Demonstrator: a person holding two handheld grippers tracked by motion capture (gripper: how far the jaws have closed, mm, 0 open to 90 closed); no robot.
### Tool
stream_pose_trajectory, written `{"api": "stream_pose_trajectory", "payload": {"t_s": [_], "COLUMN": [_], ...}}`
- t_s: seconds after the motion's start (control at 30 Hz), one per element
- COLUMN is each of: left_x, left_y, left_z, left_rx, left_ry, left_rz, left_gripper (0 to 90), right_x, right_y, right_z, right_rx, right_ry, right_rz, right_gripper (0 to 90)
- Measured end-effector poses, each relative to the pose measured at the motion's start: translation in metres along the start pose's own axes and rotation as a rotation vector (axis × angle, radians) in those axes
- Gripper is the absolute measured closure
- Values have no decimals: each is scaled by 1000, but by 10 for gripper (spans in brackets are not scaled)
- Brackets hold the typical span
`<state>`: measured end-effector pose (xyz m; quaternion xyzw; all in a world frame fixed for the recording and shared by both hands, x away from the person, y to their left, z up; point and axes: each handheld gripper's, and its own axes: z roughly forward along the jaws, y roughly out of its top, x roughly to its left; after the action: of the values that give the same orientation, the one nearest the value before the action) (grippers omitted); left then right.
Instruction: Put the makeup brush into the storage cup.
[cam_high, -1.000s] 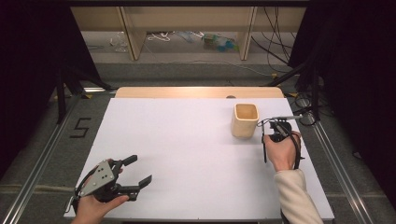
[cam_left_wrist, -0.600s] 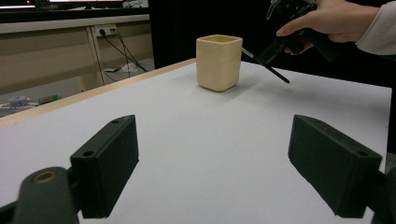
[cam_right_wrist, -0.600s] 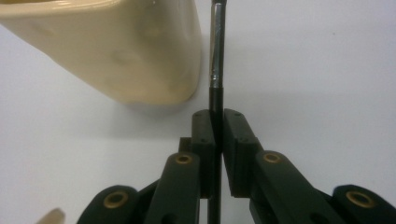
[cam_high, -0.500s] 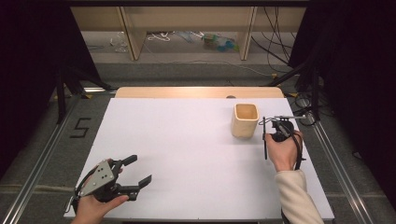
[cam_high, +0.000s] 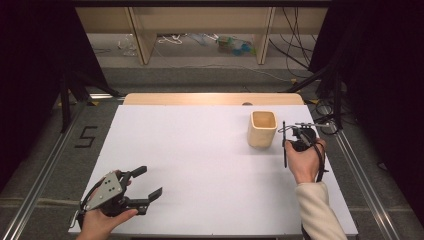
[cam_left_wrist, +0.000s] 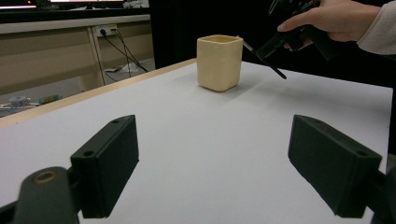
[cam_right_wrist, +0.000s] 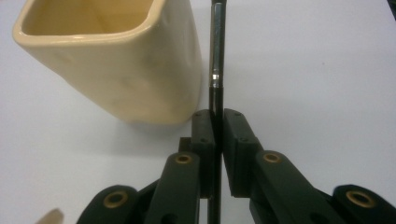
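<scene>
High view took it all in from above: at the near left corner of the white table (cam_high: 200, 165) the left gripper (cam_high: 150, 187) lay low in the person's hand, jaws spread wide with nothing between them, idling well apart from the action, parked out of the way by the look of it. Further right stood the cream cup (cam_high: 262, 129), upright, mouth open to the ceiling, set toward the far right of the table. Just beside it, on its right, the right gripper (cam_high: 285, 145) hung above the surface, and there was the grip: jaws clamped tight on a thin black pen (cam_high: 284, 150), pinched around its middle. From the right gripper view the pen (cam_right_wrist: 216, 56) ran straight up between the pads, its silver band clear of them, alongside the cup (cam_right_wrist: 116, 60) wall but apart from it. Seen from the left gripper view the pen (cam_left_wrist: 266, 60) slanted, lower tip aimed down at the table, upper end rising toward the cup (cam_left_wrist: 219, 63) rim. My guess was the mid-shaft hold kept it steady for tipping into that cup.
</scene>
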<state>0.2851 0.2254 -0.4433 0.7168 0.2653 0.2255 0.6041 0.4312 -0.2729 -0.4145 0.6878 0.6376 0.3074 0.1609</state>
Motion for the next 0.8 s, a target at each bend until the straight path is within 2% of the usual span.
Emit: {"api": "stream_pose_trajectory", "payload": {"t_s": [0.3,0.33,0.4,0.43,0.47,0.57,0.63,0.67,0.7,0.73,0.77,0.8], "left_x": [1,1,1,1,1,1,1,1,1,1,0,0], "left_y": [0,0,0,0,0,0,0,0,0,0,0,0], "left_z": [0,0,0,0,0,0,0,0,0,0,0,0], "left_rx": [0,0,0,0,0,0,1,0,-1,0,0,0], "left_ry": [1,1,1,1,0,1,1,1,2,2,2,2], "left_rz": [6,7,6,7,6,6,7,5,7,7,2,6], "left_gripper": [161,161,162,161,161,161,162,162,162,162,162,162], "right_x": [0,-5,-4,-1,0,-1,-3,-1,-1,-1,-4,-4], "right_y": [1,-1,-1,0,0,0,1,1,1,1,2,2], "right_z": [-3,0,1,0,-1,-3,-1,-3,-4,-4,-2,-2], "right_rx": [-23,-55,-72,-55,-48,-51,-85,-73,-63,-78,-111,-119], "right_ry": [13,1,15,6,-2,2,7,-2,-28,-25,-12,-17], "right_rz": [-4,-79,-73,-39,-28,-34,-72,-51,-63,-70,-112,-123], "right_gripper": [842,841,841,841,841,841,841,841,841,841,841,841]}}
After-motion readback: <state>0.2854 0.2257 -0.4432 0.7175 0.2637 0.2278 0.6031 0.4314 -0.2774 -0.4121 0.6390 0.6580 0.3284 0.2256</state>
